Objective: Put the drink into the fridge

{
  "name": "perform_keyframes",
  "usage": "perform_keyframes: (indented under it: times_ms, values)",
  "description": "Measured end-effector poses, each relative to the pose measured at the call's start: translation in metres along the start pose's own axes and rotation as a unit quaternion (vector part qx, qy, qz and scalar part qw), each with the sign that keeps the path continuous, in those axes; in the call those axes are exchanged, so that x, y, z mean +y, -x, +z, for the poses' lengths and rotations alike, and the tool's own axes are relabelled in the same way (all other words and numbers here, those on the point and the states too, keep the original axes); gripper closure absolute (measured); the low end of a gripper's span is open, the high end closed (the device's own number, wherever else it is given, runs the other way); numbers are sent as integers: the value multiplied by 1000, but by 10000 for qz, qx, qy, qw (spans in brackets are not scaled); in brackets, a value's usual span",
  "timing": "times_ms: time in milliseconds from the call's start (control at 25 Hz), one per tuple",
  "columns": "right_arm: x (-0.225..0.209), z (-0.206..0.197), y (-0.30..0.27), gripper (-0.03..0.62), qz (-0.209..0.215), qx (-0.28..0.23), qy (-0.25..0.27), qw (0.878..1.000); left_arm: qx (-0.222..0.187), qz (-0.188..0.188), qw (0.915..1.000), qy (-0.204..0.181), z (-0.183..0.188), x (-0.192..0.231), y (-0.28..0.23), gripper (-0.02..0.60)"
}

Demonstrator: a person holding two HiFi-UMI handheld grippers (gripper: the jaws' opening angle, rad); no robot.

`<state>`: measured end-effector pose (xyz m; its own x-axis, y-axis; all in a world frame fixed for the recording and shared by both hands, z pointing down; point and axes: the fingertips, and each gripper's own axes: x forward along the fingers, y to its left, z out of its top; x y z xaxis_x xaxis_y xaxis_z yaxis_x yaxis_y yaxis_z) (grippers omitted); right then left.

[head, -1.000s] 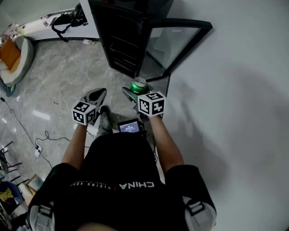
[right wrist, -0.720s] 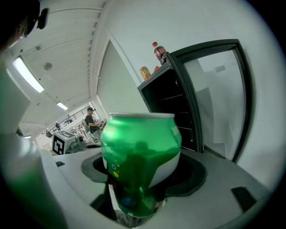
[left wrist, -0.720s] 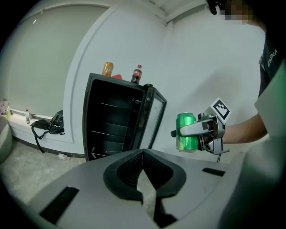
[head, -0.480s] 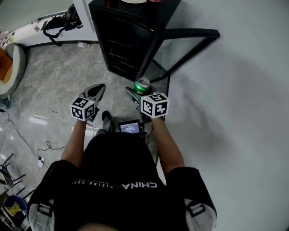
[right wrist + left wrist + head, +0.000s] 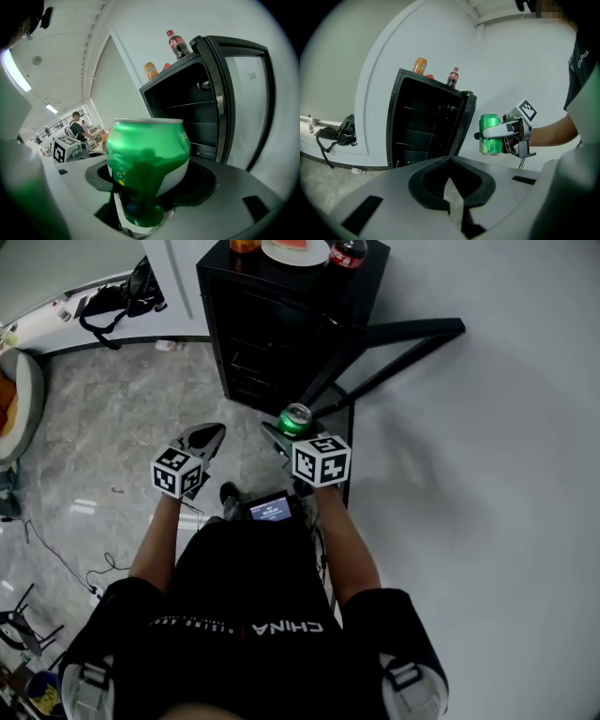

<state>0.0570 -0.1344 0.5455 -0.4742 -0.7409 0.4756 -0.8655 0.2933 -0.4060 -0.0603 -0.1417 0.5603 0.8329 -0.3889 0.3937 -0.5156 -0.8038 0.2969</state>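
1. The green can [image 5: 145, 168] is standing upright, long axis vertical and top facing up, with the jaws of the right tool [image 5: 291, 430] clamping its sides.
2. It is hanging in the air on the near side of the black fridge [image 5: 272, 324], whose glass door [image 5: 412, 331] is standing open to the right.
3. A cola bottle [image 5: 177, 44] and an orange bottle [image 5: 420, 65] are standing on the fridge top.
4. The left tool [image 5: 208, 435] is hovering left of the can, jaws together on nothing.
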Motion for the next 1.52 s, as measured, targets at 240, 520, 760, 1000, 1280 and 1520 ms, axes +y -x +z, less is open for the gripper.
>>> perform_keyframes:
  times_ms: [240, 520, 760, 1000, 1280, 1520]
  values:
    - [0, 1, -18, 250, -16, 118, 56, 9999, 87, -98, 9999, 71, -4, 11, -16, 569]
    - [-22, 25, -42, 250, 161, 150, 337, 9992, 113, 113, 9997, 157, 9, 20, -49, 569]
    - [-41, 59, -53, 250, 410, 90, 554, 9976, 8, 272, 9996, 38, 47, 22, -80, 569]
    - [-62, 78, -56, 250, 548, 96, 676, 9962, -140, 401, 9991, 22, 77, 21, -106, 569]
    - [-74, 86, -70, 250, 588, 127, 748, 9954, -19, 277, 9996, 57, 71, 18, -112, 569]
    - [-62, 96, -84, 250, 388, -68, 610, 9974, 29, 169, 9997, -189, 86, 45, -95, 569]
